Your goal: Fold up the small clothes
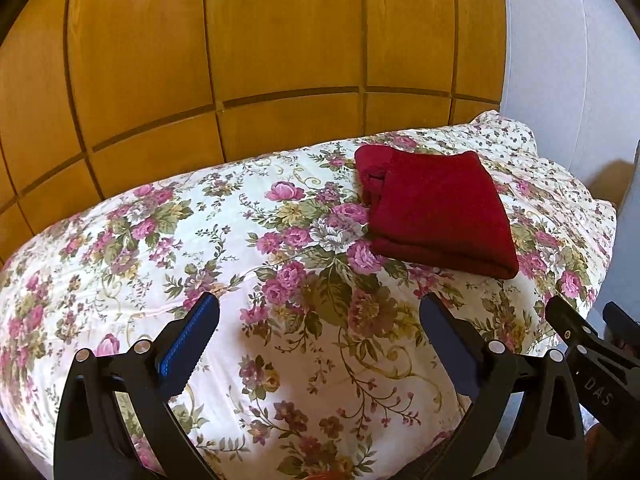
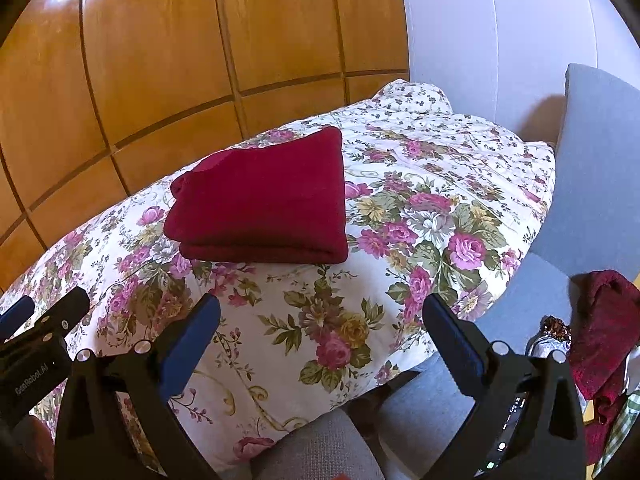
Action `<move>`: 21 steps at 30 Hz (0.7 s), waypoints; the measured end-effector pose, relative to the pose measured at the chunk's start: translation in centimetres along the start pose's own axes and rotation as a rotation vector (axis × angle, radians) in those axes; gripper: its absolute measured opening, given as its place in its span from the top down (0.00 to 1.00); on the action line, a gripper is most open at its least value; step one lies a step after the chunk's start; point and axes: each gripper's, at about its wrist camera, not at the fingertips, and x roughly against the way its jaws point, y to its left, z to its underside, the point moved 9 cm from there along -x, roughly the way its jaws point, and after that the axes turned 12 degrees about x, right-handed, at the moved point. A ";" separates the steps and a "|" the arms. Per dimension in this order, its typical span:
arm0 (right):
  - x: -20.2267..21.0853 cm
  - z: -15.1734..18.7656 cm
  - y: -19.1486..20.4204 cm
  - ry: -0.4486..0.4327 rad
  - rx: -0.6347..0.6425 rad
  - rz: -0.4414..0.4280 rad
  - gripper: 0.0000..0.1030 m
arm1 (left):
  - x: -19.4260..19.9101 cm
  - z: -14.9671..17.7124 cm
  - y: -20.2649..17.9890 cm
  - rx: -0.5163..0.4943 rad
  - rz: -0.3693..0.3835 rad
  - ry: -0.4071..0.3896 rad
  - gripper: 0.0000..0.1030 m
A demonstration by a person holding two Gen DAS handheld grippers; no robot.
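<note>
A dark red garment (image 1: 438,210) lies folded into a thick rectangle on the floral quilt (image 1: 248,264), toward its far right. In the right wrist view the same folded garment (image 2: 264,200) sits left of centre on the quilt (image 2: 420,216). My left gripper (image 1: 320,312) hovers open above the quilt, short of the garment, with nothing between its blue-padded fingers (image 1: 192,340). My right gripper (image 2: 322,312) is also open and empty, nearer than the garment. Each gripper's black body shows at the edge of the other's view.
A wooden panelled wardrobe (image 1: 240,40) stands behind the bed, with a white wall (image 2: 480,20) to its right. A grey upholstered chair (image 2: 592,184) stands at the quilt's right edge. A heap of other clothes (image 2: 608,340), dark red and checked, lies at the far right.
</note>
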 end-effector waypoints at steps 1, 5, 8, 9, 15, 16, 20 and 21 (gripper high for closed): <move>0.0 0.0 0.0 -0.002 0.003 0.001 0.02 | 0.0 0.0 0.0 0.002 0.000 0.000 0.04; 0.1 -0.1 0.3 -0.006 0.018 0.004 0.02 | 0.0 0.0 0.0 0.002 0.001 0.001 0.04; 0.0 -0.1 0.3 -0.007 0.019 0.002 0.02 | 0.0 0.0 0.0 0.006 0.000 0.000 0.04; 0.1 0.0 0.3 -0.007 0.019 0.001 0.02 | 0.0 0.1 0.0 0.009 0.001 0.003 0.04; 0.1 0.0 0.3 -0.006 0.019 0.001 0.02 | -0.2 0.2 0.0 0.020 0.010 0.019 0.04; 0.0 0.0 0.4 -0.005 0.019 0.000 0.02 | -0.2 0.2 0.0 0.019 0.010 0.019 0.04; 0.1 0.0 0.4 -0.006 0.020 0.001 0.02 | -0.1 0.2 -0.2 0.017 0.008 0.015 0.04; 0.2 0.0 0.4 -0.007 0.018 0.003 0.02 | -0.1 0.2 -0.2 0.016 0.009 0.016 0.04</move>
